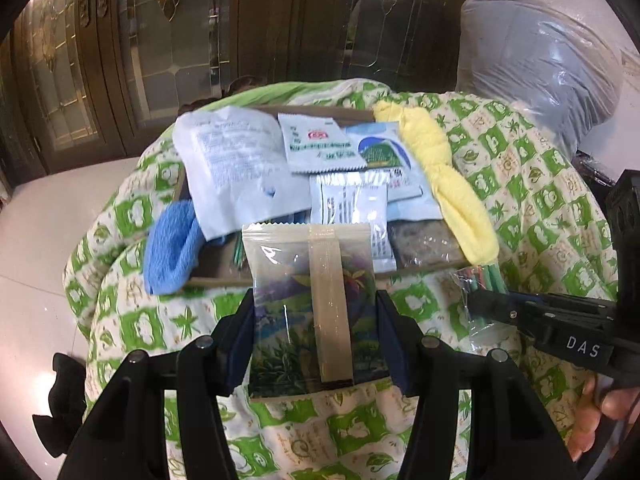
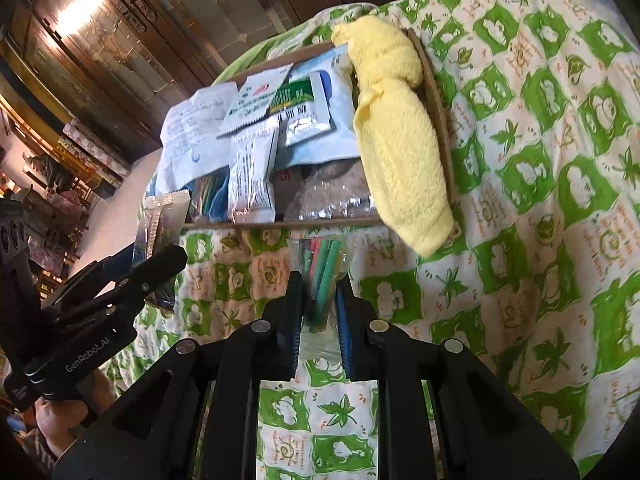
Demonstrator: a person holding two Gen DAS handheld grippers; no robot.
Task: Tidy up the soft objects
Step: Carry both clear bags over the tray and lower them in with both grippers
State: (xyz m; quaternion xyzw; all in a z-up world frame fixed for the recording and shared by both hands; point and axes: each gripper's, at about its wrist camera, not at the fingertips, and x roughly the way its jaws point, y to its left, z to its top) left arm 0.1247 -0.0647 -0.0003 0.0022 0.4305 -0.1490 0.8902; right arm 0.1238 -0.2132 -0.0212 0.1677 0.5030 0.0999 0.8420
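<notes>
Dark wooden cabinet doors (image 1: 132, 60) with leaded glass panes fill the far wall, and a bright light glares off the glass (image 2: 76, 12). Pale glossy floor tiles (image 1: 44, 232) spread below, catching the shine. Off left, cluttered shelves (image 2: 52, 196) crowd a dim corner.

"DAS" on right gripper (image 1: 476, 300), "GenRobot.AI" on left gripper (image 2: 160, 264)

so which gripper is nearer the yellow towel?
Right. The right gripper sits just below the yellow towel; the left gripper is across the box, nearer the blue cloth.
</notes>
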